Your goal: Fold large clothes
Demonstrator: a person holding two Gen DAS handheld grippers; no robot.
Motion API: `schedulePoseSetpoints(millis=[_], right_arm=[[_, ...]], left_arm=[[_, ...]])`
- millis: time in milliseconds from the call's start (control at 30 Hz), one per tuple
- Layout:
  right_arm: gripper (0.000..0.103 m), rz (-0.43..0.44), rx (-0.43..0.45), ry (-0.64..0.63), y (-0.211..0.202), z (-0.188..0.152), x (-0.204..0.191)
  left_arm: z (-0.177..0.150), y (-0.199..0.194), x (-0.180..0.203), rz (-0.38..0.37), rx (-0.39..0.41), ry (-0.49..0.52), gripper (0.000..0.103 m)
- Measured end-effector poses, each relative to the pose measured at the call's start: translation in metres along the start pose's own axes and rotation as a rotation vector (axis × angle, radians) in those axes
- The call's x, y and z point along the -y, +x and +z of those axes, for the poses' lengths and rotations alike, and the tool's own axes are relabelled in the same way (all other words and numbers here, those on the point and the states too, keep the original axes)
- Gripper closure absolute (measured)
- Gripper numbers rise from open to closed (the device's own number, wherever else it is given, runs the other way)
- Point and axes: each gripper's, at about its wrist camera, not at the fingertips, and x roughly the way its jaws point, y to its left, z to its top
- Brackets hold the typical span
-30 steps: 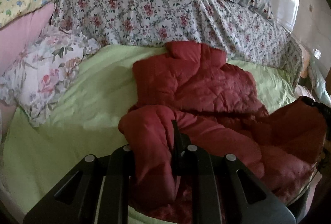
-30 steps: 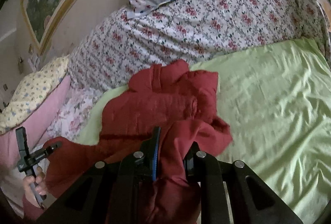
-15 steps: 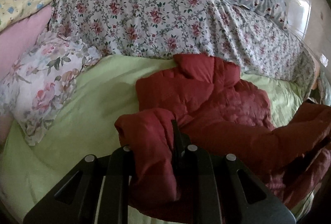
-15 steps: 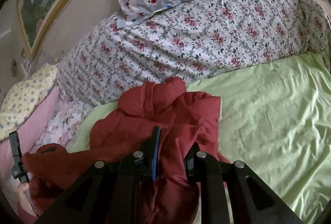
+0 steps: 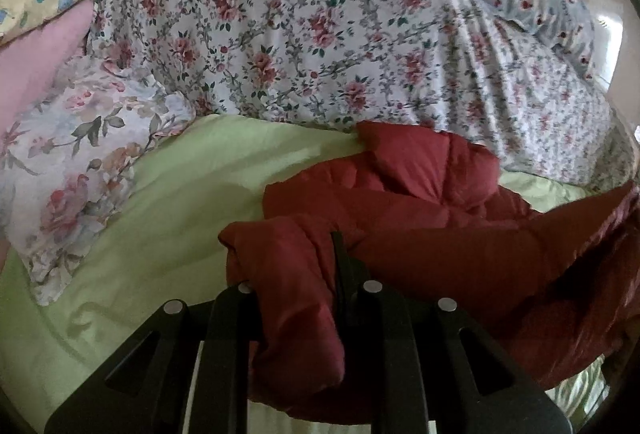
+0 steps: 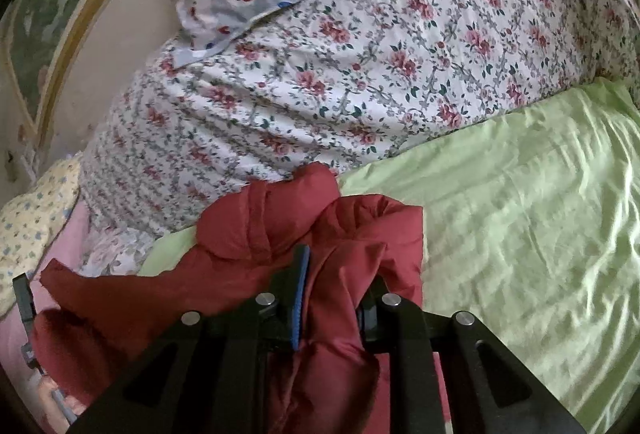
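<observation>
Red quilted fabric fills the lower half of both wrist views: the padded jacket (image 5: 404,201) lies on the green sheet (image 5: 168,218) of the bed, its collar end toward the floral duvet (image 5: 304,33) heaped along the wall. Compared with one second ago, both cameras sit closer to the duvet and the jacket body appears more gathered toward the collar, so the lower portion of the garment is being carried forward over the upper portion. The left hand-held gripper (image 5: 292,274) is clamped on a thick roll of the jacket, the fabric bulging out between and in front of its fingers. The right hand-held gripper (image 6: 336,298) is likewise closed on a bunched fold of the jacket (image 6: 320,234), with a blue pad visible on one finger (image 6: 305,298). In the left wrist view the span of fabric running off to the right is raised and stretched, which suggests the material between the two grips is under tension and clear of the sheet. Judged from this, a lengthwise fold is under way but not yet laid down. The next move calls for lowering both grips evenly so the carried edge lands square with the collar. Puffy filling resists creasing and may spring back once released. A floral pillow (image 5: 76,169) lies to the left, well apart from the garment.
</observation>
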Motion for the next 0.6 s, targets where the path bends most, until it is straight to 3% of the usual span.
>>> schedulePoseSetpoints(millis=[233,600], right_arm=[[0.084,-0.076,-0.008,0.016,0.043,0.011,0.012],[0.083,-0.167,-0.037,-0.009,0.115,0.012,0.024]], left_arm=[[0.019,0.062,-0.006,0.039,-0.058,-0.032,0.086],[0.032,0.139,0.008,0.118,-0.092,0.016,0.082]])
